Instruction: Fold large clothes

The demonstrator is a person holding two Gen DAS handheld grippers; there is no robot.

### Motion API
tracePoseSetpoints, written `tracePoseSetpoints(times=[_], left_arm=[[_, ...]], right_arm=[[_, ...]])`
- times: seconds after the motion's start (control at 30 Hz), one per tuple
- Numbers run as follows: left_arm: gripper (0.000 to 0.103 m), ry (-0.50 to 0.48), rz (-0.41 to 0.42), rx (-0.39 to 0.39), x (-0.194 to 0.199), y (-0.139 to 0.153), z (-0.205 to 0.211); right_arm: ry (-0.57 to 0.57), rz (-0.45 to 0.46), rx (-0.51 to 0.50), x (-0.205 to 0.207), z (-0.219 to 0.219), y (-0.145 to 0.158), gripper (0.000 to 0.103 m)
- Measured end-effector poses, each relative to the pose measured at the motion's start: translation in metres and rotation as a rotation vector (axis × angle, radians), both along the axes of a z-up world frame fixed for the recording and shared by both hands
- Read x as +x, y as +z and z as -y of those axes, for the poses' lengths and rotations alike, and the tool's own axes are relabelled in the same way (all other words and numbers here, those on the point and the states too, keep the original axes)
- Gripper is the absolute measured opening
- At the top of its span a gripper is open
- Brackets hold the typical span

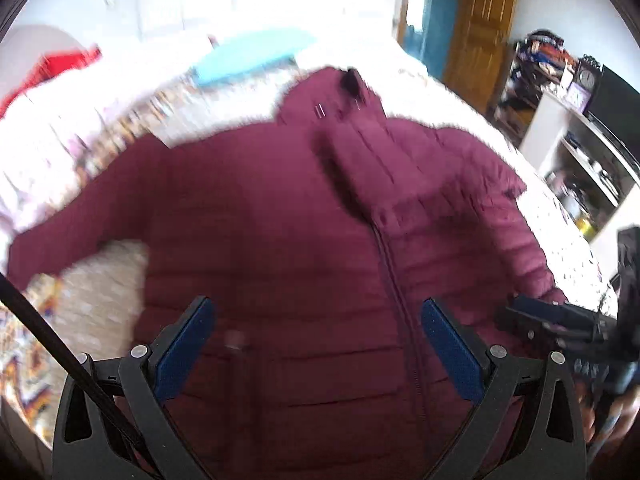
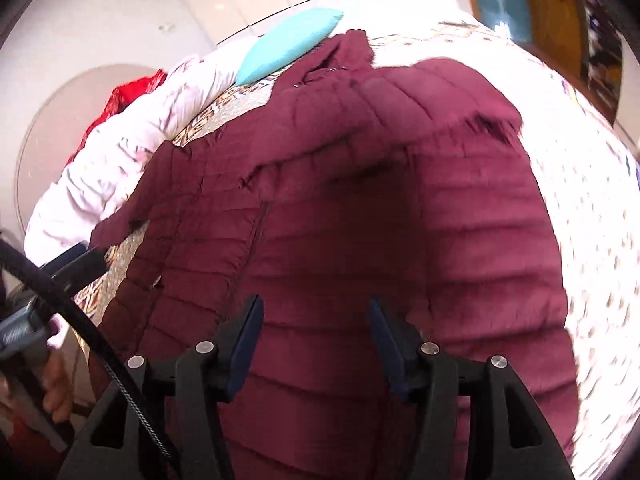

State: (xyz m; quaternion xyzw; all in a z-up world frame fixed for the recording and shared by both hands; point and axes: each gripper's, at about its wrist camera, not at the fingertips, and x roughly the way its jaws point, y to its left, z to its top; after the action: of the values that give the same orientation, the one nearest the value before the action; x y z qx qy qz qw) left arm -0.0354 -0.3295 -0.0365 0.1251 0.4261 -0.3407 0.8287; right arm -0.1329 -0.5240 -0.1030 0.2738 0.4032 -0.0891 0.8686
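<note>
Maroon puffer jacket (image 1: 304, 216) lies spread, zipped, front-up on the bed (image 1: 448, 92); no fold visible yet. Left gripper (image 1: 316, 344) and right gripper (image 2: 316, 344): fingers apart, empty, above its hem.

Your left claw (image 1: 318, 312) was a black plastic frame with two blue ribbed pads (image 1: 452, 348) and round silver screws at its hinges. Your right claw (image 2: 316, 312) looked the same: black arms, dark blue pads (image 2: 246, 344), silver screws. A black braided cable (image 2: 80, 320) ran beside it.
</note>
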Motion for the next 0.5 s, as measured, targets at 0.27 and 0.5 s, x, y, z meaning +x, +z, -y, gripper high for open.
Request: tracePoseSetpoints(times=[0.27, 0.5], left_arm=[[0.103, 0.035, -0.160, 0.187, 0.002, -0.076, 0.018], [0.103, 0.055, -0.076, 0.145, -0.017, -0.077, 0.010]], right_arm=[[-0.046, 0.044, 0.073, -0.027, 0.004, -0.015, 0.060], [-0.069, 0.074, 0.113, -0.033, 0.006, -0.023, 0.060]])
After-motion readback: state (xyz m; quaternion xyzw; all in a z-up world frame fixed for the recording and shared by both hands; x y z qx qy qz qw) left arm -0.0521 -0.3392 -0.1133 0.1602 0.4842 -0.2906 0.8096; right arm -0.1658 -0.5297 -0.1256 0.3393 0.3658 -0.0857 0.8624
